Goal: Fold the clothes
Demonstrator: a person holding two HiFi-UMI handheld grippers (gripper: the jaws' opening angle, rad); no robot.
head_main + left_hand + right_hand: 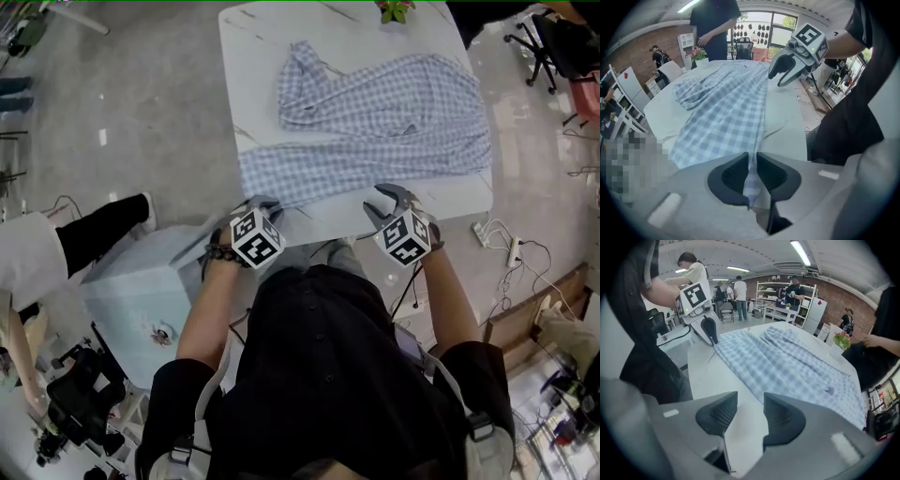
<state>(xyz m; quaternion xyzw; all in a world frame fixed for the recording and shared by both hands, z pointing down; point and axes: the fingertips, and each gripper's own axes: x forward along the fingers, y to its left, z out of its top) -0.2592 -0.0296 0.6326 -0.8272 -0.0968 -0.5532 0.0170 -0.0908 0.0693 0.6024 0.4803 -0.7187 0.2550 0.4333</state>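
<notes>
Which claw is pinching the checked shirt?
The left claw: its jaws pinch the blue-and-white checked cloth shirt. The right claw gapes empty above the white table.

White marble-patterned worktop, small potted plant at its far edge, pale blue box on grey floor at left, white power strip at right, black office chair beyond.

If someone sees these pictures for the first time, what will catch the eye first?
A crumpled blue-and-white checked shirt lies spread across the white marble-patterned table. At the table's near edge the left gripper is shut on the shirt's edge. The right gripper, its jaws apart and empty, hangs over bare tabletop beside the cloth.
</notes>
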